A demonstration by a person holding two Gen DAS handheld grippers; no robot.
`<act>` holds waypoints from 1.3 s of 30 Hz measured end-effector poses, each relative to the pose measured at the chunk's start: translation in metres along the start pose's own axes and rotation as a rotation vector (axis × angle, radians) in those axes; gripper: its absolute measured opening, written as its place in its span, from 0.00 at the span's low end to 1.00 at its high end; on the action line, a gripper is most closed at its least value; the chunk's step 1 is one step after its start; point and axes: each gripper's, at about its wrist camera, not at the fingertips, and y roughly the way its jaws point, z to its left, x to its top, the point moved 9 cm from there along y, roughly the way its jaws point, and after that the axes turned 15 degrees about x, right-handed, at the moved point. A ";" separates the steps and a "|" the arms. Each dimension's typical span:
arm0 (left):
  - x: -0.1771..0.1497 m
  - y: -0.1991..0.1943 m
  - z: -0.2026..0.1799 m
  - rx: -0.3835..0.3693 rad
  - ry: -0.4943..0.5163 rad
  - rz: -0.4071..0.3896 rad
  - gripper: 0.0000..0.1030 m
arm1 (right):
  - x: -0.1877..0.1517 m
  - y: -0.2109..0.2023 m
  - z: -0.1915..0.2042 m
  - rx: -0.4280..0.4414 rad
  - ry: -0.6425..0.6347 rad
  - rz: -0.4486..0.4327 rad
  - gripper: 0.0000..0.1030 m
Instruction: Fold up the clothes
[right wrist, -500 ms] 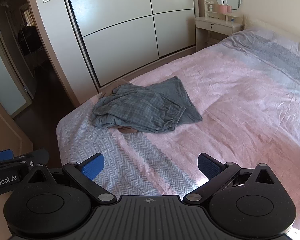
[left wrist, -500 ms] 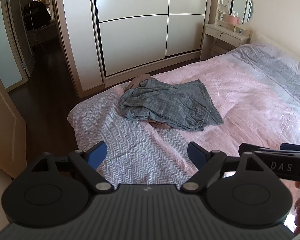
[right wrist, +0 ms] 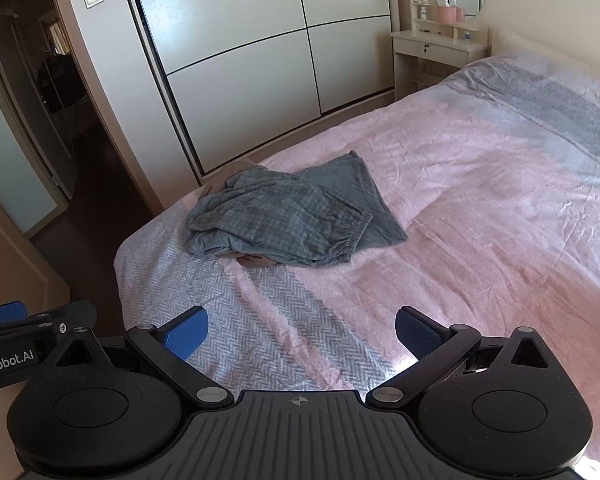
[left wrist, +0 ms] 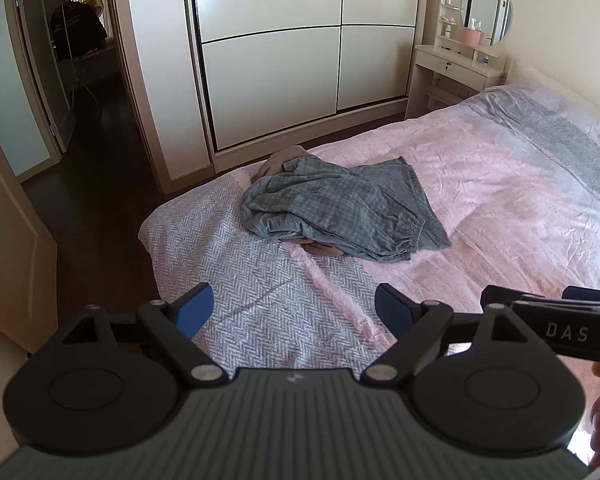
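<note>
Little has changed over the last half second: both views have crept slightly nearer the bed (left wrist: 500, 184), and the clothes have not moved. The left gripper (left wrist: 294, 310) hovers over the bed's grey herringbone end, jaws spread, holding nothing. Beyond it, the grey checked clothes (left wrist: 340, 208) lie in a rumpled heap near the bed's far corner, with something tan showing underneath. The right gripper (right wrist: 302, 334) hovers alongside, jaws also spread and empty. The heap looks unfolded, so the folding remains.
</note>
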 end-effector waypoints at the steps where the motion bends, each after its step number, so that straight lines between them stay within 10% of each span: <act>1: 0.000 0.000 0.000 0.001 -0.001 0.001 0.83 | 0.000 0.001 0.000 0.001 0.001 0.001 0.99; 39: -0.002 0.016 0.002 0.029 -0.005 0.044 0.83 | 0.002 0.019 -0.010 0.034 0.027 0.043 0.99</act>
